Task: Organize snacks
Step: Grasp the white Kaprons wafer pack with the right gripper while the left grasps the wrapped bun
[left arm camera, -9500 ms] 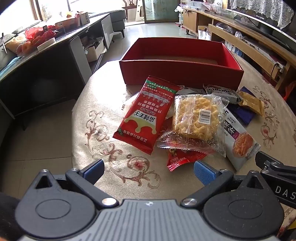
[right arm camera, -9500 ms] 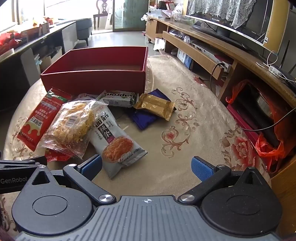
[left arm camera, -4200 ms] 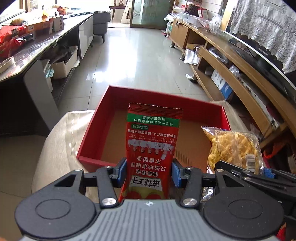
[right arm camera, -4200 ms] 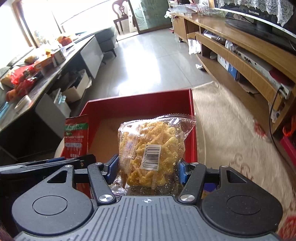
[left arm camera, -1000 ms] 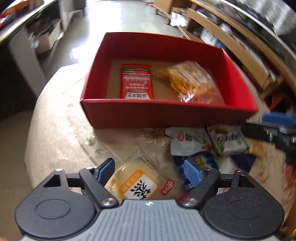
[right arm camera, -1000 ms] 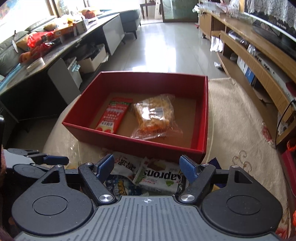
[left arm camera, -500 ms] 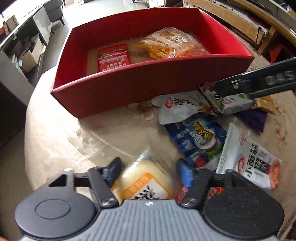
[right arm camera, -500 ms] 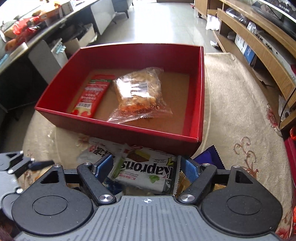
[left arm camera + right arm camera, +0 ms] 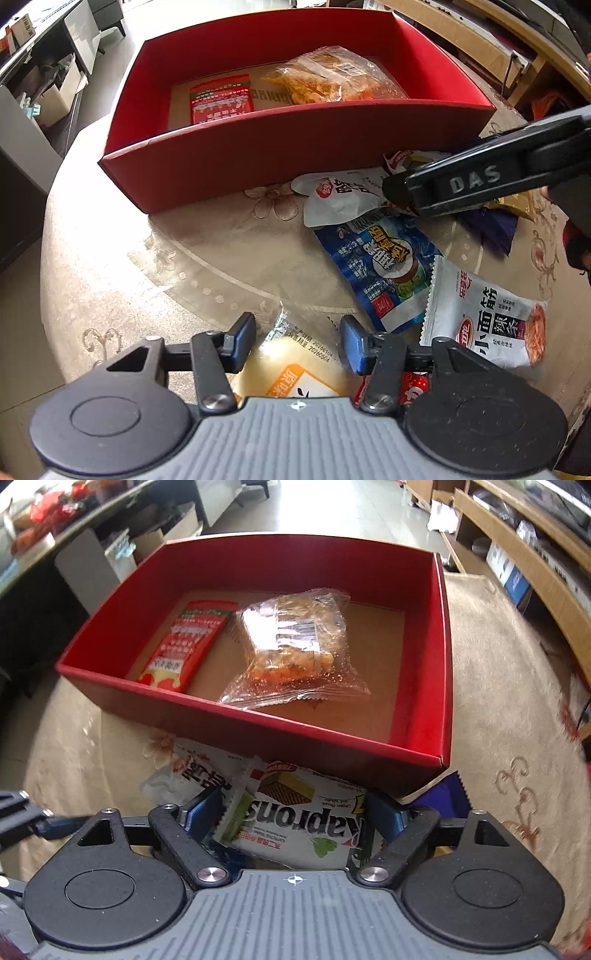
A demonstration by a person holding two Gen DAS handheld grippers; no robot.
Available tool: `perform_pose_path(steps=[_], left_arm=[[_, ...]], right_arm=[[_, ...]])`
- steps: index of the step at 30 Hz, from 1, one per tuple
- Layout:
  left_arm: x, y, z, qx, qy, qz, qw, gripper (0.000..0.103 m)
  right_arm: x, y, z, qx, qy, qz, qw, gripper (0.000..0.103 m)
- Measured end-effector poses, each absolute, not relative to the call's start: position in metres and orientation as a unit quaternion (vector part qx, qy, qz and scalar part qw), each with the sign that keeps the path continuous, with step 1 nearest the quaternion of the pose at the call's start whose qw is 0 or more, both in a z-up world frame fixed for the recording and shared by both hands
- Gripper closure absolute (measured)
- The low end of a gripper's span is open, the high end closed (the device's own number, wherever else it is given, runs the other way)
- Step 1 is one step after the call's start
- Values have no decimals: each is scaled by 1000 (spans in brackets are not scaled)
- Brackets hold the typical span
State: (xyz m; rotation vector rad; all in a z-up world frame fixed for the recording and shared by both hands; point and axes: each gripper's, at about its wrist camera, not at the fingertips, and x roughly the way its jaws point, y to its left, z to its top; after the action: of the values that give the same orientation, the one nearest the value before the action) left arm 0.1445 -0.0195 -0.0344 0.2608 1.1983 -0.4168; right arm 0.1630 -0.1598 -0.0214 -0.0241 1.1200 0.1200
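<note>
Left wrist view: your left gripper sits spread around the yellow packet on the table, your right gripper spread astride the Kaprons wafer pack before the red box.

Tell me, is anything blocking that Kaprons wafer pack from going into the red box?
Only the red box's near wall stands between them; the Kaprons wafer pack lies just outside it, framed by the right gripper's jaws. Inside, bare floor shows right of the clear-wrapped snack.
</note>
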Motion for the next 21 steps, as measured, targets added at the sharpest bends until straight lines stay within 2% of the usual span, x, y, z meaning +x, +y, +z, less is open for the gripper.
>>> perform_pose_path(steps=[1, 2, 5, 17, 21], left_arm=[[145, -21, -35, 124, 558, -194, 797, 53], [146, -22, -36, 127, 559, -194, 796, 53], [146, -25, -35, 131, 560, -188, 797, 53], [130, -9, -21, 90, 555, -179, 807, 53], [126, -14, -27, 108, 554, -178, 806, 48]], right_arm=[[162, -159, -21, -17, 530, 54, 846, 20], [161, -158, -20, -22, 529, 48, 847, 27], [155, -162, -14, -8, 532, 56, 845, 33], [83, -163, 12, 33, 518, 52, 853, 34], [63, -160, 11, 43, 522, 56, 850, 34]])
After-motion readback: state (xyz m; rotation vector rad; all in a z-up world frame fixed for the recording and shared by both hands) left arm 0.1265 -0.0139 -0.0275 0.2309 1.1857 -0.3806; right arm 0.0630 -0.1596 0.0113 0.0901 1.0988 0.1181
